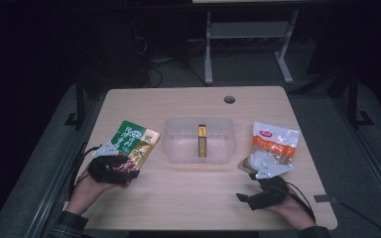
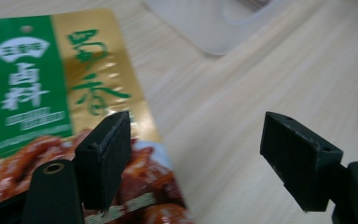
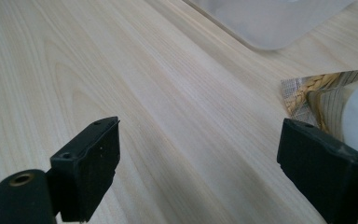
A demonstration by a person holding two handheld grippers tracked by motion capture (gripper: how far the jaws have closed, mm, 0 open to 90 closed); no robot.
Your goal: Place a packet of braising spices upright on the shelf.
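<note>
2 spread hand-held grippers (image 1: 113, 167) (image 1: 258, 196), 2 packets (image 1: 133, 143) (image 1: 273, 146), 1 tub (image 1: 171, 141) holding 1 stick (image 1: 202, 140).

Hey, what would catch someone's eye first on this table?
The green and gold packet at the left, with the open left gripper at its near end. A clear bin in the middle holds a slim red-and-yellow box, and an orange-and-white bag lies right.
</note>
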